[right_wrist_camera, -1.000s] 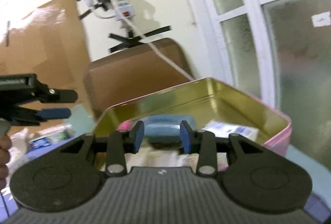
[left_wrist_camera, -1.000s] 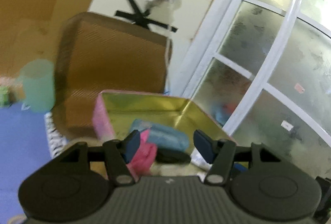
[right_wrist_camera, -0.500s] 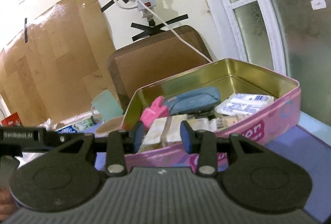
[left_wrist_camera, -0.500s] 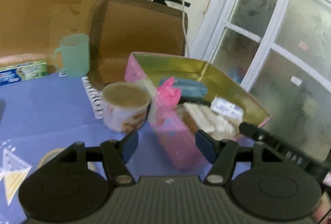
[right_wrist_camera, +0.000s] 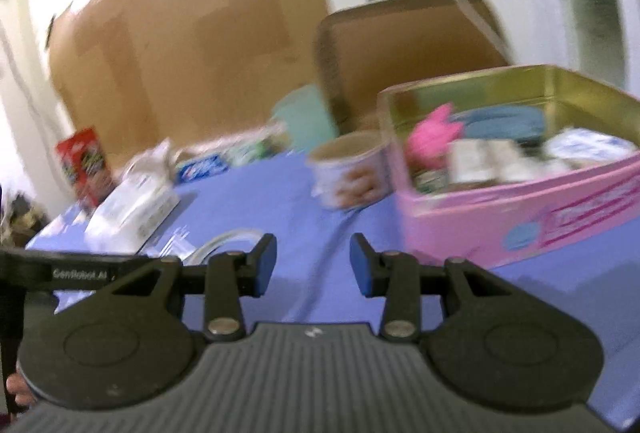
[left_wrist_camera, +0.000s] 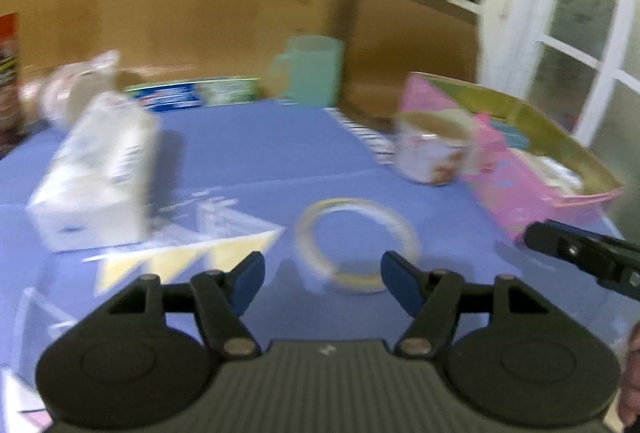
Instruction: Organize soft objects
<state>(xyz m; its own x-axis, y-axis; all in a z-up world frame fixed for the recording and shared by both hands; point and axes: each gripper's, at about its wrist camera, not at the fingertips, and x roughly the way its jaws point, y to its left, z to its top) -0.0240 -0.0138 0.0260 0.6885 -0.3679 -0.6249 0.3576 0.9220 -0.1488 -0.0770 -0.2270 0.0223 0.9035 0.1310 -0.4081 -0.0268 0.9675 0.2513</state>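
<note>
Left jaws: the left gripper (left_wrist_camera: 322, 277) stands spread with nothing between its pads; they have just been opening
Right jaws: the right gripper (right_wrist_camera: 313, 265) stands spread and empty, also just opened a little
Just changed: both views were close over the pink tin (right_wrist_camera: 520, 217) a second ago; now both have swung back over the blue tablecloth (left_wrist_camera: 260, 153), so I judge a drop is done and a fresh pick is sought
Ahead of the left jaws: a tape ring (left_wrist_camera: 357, 245) lying flat, hole upward, no long axis
Next soft thing: a white tissue pack (left_wrist_camera: 96, 173), left of the ring, long axis running away from the camera
Tin: right of a printed cup (left_wrist_camera: 432, 149), open, holding soft items
</note>
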